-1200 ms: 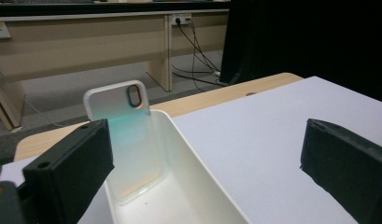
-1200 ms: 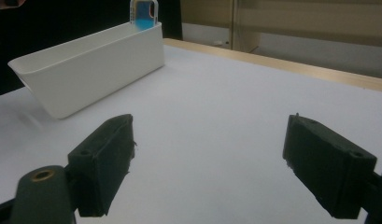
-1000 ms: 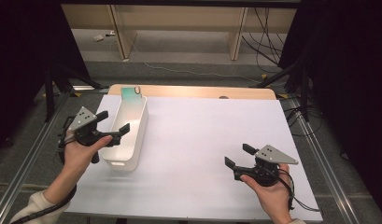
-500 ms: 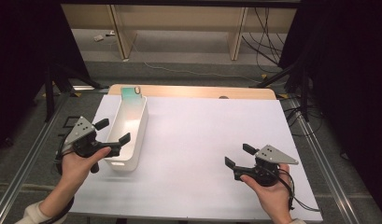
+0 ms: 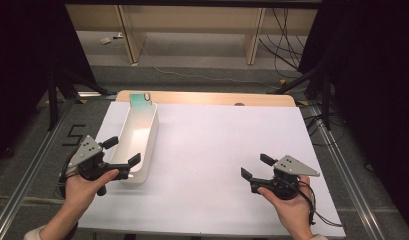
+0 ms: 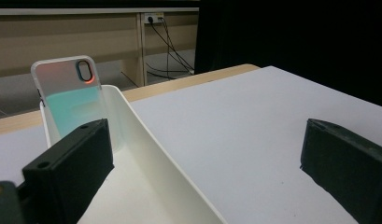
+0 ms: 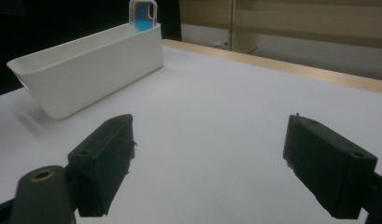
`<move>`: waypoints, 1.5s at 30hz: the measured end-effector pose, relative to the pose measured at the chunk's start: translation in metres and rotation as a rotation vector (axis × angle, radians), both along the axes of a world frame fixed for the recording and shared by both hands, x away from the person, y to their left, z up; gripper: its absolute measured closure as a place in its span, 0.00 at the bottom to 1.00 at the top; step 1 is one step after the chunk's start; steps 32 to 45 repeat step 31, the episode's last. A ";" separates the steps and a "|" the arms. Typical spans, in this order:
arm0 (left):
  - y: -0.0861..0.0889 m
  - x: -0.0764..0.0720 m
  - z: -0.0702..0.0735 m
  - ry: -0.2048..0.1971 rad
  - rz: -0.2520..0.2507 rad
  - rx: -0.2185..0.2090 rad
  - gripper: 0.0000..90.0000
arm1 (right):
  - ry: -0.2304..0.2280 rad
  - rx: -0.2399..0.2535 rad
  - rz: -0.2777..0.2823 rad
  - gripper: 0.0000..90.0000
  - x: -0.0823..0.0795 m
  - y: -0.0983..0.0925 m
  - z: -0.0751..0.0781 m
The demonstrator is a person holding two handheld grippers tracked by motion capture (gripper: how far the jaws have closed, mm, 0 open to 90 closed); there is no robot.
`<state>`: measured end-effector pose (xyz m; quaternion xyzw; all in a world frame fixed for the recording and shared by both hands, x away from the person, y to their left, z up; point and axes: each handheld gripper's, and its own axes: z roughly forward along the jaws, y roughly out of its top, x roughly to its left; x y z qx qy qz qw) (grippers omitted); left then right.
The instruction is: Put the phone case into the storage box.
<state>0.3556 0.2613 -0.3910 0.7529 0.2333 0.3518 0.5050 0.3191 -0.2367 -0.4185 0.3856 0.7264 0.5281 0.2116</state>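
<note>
My left gripper (image 5: 123, 152) is released, its jaws spread wide at the near end of the long white bin (image 5: 148, 131). In the left gripper view, one jaw sits over the bin's interior and the other over the white tabletop (image 6: 254, 121) outside the wall. My left hand (image 5: 87, 186) holds it from below. A phone case (image 6: 72, 95), teal at its lower part with a pink tint near the camera cutout, stands upright against the bin's far end. My right gripper (image 5: 252, 167) is also released, jaws apart with nothing between them, held by my right hand (image 5: 287, 205) well apart from the bin, near the table's near right part.
</note>
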 end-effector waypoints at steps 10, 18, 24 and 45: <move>-0.002 -0.013 -0.009 0.004 0.001 0.012 0.02 | -0.001 0.000 0.003 0.19 0.000 0.000 0.000; -0.004 -0.019 -0.015 0.003 -0.004 -0.029 0.02 | -0.013 0.008 0.001 0.19 0.001 0.001 -0.002; -0.008 -0.018 -0.019 0.001 -0.011 -0.032 0.02 | -0.013 0.007 0.003 0.19 0.001 0.001 -0.002; -0.009 -0.018 -0.021 0.002 -0.012 -0.024 0.02 | -0.006 0.009 0.003 0.19 0.001 0.000 -0.002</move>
